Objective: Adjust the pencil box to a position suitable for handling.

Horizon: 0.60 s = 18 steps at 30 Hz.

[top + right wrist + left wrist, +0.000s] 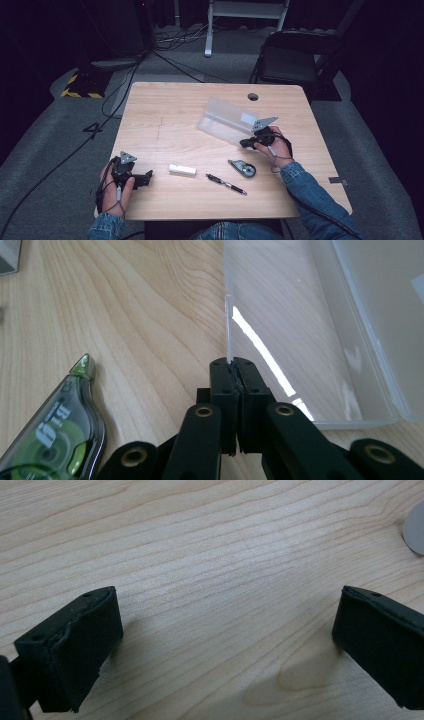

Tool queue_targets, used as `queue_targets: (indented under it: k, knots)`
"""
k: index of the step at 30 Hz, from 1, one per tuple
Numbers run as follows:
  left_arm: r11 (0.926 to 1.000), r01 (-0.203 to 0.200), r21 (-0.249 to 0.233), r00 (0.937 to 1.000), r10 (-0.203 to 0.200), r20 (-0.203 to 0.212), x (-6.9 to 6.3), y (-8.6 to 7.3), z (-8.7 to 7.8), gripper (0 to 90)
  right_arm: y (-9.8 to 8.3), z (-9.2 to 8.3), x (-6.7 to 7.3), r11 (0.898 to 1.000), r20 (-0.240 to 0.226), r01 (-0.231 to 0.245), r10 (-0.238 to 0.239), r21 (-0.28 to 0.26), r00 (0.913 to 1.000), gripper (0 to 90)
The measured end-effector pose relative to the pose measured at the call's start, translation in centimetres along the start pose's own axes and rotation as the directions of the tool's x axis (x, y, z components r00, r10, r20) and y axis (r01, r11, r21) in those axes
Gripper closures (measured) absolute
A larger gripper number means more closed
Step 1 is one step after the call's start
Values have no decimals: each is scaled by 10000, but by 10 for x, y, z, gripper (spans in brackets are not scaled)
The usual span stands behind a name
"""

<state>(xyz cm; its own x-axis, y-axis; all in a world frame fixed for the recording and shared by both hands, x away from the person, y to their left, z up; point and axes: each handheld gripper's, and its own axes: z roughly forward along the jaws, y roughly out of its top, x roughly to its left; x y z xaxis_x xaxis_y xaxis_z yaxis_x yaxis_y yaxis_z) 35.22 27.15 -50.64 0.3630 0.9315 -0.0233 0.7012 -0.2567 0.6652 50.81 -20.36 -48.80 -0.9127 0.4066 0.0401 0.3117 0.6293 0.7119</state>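
A clear plastic case [227,122] lies open right of the table's middle, one half raised at an angle. My right gripper [246,143] is at its near corner. In the right gripper view the jaws [233,365] are pressed together on a thin upright edge of the clear case [300,315]. A green and grey correction tape [55,430] lies just left of the jaws. My left gripper [147,176] rests at the near left of the table, pointing right. Its fingers [75,640] stand wide apart over bare wood, with nothing between them.
On the wooden table [165,115], a white block [182,170], a black pen [226,184] and the correction tape [243,168] lie in a row along the near side. A round cable hole [253,96] is near the far edge. A folding chair [295,55] stands beyond the table.
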Motion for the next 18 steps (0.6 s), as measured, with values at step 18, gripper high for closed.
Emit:
queue_targets:
  k: [18]
  knots:
    - [10000, 16, 29, 10000, -16, -5, -1, 3, 2, 0, -27, -32, 15, 9991, -173, 269, -263, 332, 9995, 887]
